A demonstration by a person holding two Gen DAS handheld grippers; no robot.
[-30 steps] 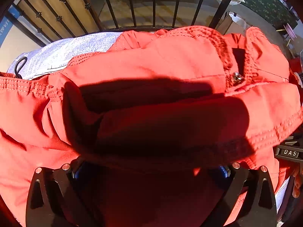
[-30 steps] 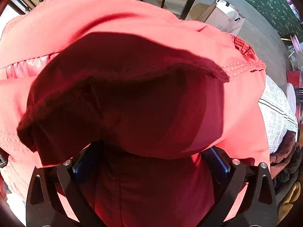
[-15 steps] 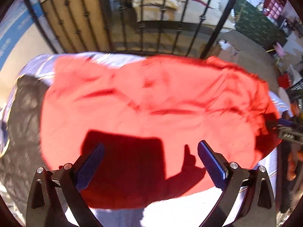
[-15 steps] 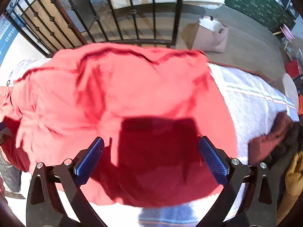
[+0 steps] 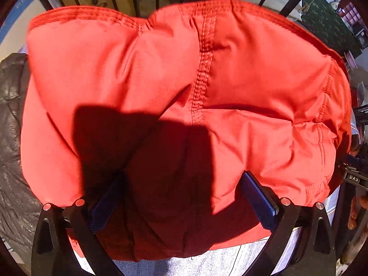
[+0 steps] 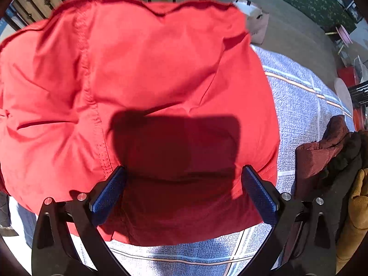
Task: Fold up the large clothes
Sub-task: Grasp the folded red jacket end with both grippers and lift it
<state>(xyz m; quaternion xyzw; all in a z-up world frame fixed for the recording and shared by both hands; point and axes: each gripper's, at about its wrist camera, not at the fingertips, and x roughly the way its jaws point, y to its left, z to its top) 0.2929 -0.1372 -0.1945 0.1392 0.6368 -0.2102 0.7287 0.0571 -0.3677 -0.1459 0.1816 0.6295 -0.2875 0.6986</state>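
well, at the far left of the left wrist view a dark leather garment (image 5: pixel 11 138) lies beside the red garment (image 5: pixel 184 80), which is spread on the pale blue checked cloth (image 5: pixel 230 260). the left gripper (image 5: pixel 181 197) hangs over the near edge of the red garment with its jaws wide apart, holding nothing. the right gripper (image 6: pixel 184 195) is also spread wide over the same red garment (image 6: pixel 149 69), nothing between its blue pads (image 6: pixel 260 197). to the right on the checked cloth (image 6: pixel 303 105) lies a dark maroon garment (image 6: pixel 322 151), and a tan one (image 6: pixel 356 218) at the edge.
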